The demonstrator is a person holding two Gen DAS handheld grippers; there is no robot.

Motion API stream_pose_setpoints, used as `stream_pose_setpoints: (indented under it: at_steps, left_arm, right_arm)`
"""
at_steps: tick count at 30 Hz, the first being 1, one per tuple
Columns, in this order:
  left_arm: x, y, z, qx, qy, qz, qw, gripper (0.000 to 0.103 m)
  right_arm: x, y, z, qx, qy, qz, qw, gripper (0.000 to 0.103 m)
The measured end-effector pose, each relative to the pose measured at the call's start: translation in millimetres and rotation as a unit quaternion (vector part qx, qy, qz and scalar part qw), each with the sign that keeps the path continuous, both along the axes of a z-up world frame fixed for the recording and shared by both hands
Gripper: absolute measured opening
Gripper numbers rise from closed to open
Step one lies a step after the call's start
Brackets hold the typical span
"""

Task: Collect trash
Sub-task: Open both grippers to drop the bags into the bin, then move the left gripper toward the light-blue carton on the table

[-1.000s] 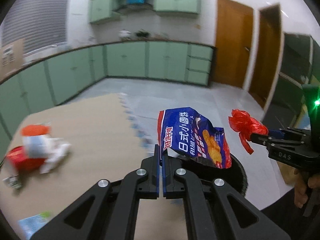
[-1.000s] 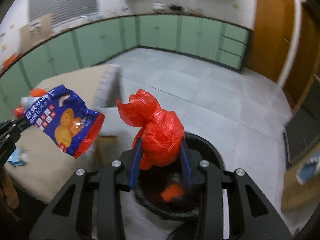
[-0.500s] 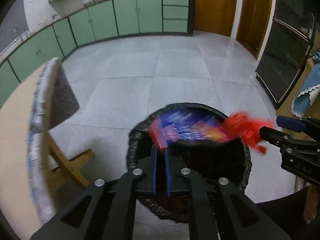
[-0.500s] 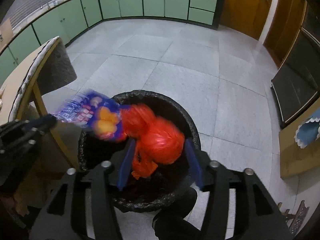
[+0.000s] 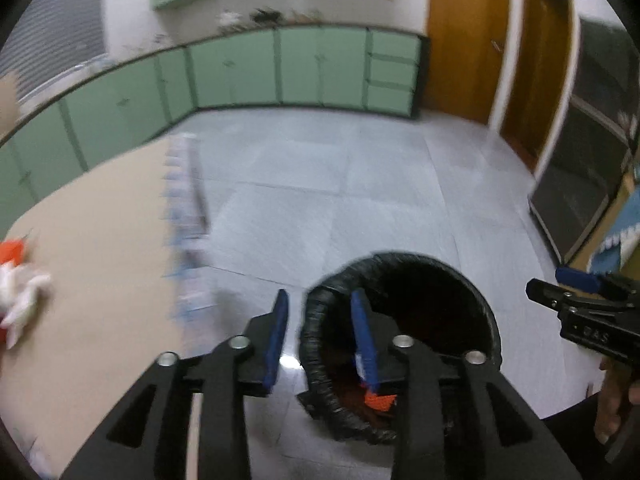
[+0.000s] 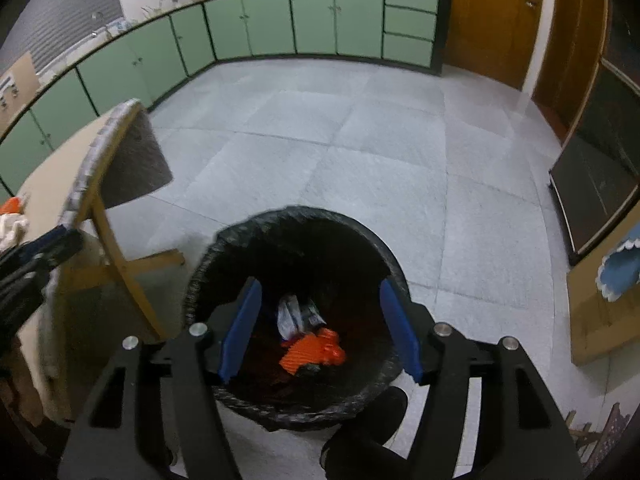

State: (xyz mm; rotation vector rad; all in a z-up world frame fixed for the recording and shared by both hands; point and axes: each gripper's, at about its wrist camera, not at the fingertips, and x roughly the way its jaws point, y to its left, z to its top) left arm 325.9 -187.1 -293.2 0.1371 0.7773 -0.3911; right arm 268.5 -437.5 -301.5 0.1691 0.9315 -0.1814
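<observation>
A black-lined trash bin (image 6: 296, 212) stands on the floor beside the table. Inside it lie a crumpled red plastic bag (image 6: 316, 350) and a silvery wrapper (image 6: 296, 312). My right gripper (image 6: 320, 284) hangs over the bin's mouth, its jaws opening, nothing between them. My left gripper (image 5: 320, 296) is above the bin's (image 5: 400, 258) left rim, jaws opening and empty. The right gripper (image 5: 560, 292) shows at the right edge of the left wrist view. More trash (image 5: 16, 280), orange and white, lies on the table (image 5: 100, 240).
The table's wooden leg (image 6: 120, 264) stands just left of the bin. A person's dark shoe (image 6: 368, 412) is right behind the bin. Green cabinets (image 6: 312, 16) line the far walls, with wooden doors (image 6: 492, 16) at the right. Grey tiled floor (image 6: 360, 128) stretches beyond the bin.
Both grippers let go: the blue snack bag and the red plastic bag dropped into the bin, and both pairs of jaws spread apart. The left gripper's view swung left towards the table.
</observation>
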Motion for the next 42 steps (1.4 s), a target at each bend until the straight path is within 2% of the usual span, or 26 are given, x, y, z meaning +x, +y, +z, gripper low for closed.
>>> stream_pose_setpoints:
  at_steps: [4,6,9,13,15,16,18,20,25,27,29,32,34,35,37,40,42]
  left_arm:
    - [-46,88,36,-0.003,-0.064,0.059,0.9962,0.050]
    - [-68,128,44,0.005,-0.086,0.093,0.9920,0.058]
    - [-104,204,49,0.018,-0.105,0.149,0.9831,0.060]
    - [-137,282,35,0.064,-0.111,0.199,0.9717,0.061]
    - [-144,309,26,0.073,-0.101,0.213,0.9691,0.061]
    - [-145,322,22,0.070,-0.095,0.219,0.9685,0.061]
    - [-141,341,16,0.040,-0.065,0.214,0.9739,0.061]
    - [-135,350,16,0.022,-0.059,0.209,0.9759,0.062]
    - [-114,358,10,0.034,-0.057,0.230,0.9710,0.064]
    - [-109,361,1,0.043,-0.042,0.240,0.9688,0.063]
    - [-115,358,-5,0.032,-0.031,0.237,0.9705,0.061]
    - [-132,347,-4,0.040,-0.041,0.218,0.9744,0.061]
    - [-137,344,-10,0.028,-0.027,0.210,0.9769,0.061]
    - [-138,341,-15,0.035,-0.019,0.206,0.9778,0.061]
    - [-135,337,-21,0.050,-0.009,0.205,0.9775,0.061]
    - [-124,336,-33,0.053,0.023,0.204,0.9773,0.060]
    - [-120,334,-36,0.047,0.025,0.201,0.9782,0.056]
  right_arm:
    - [-12,54,32,0.000,-0.033,0.060,0.998,0.067]
    - [-17,89,44,-0.005,-0.041,0.098,0.994,0.067]
    - [-20,138,61,-0.002,-0.051,0.144,0.988,0.067]
    - [-20,194,77,-0.002,-0.051,0.187,0.981,0.069]
    - [-21,218,82,-0.007,-0.047,0.208,0.977,0.069]
    - [-22,230,83,-0.013,-0.046,0.218,0.975,0.069]
    - [-24,248,87,-0.021,-0.044,0.231,0.972,0.069]
    - [-24,265,90,-0.026,-0.044,0.241,0.969,0.069]
    - [-27,285,94,-0.027,-0.043,0.247,0.968,0.069]
    - [-28,290,94,-0.027,-0.041,0.252,0.967,0.070]
    - [-30,296,92,-0.032,-0.040,0.257,0.965,0.070]
    - [-29,299,90,-0.025,-0.040,0.260,0.965,0.070]
    - [-28,301,89,-0.022,-0.040,0.262,0.964,0.070]
    - [-28,302,89,-0.022,-0.040,0.262,0.964,0.070]
    - [-29,304,90,-0.018,-0.041,0.265,0.963,0.070]
    - [-33,306,91,-0.020,-0.045,0.269,0.962,0.070]
    - [-34,305,93,-0.019,-0.048,0.267,0.962,0.070]
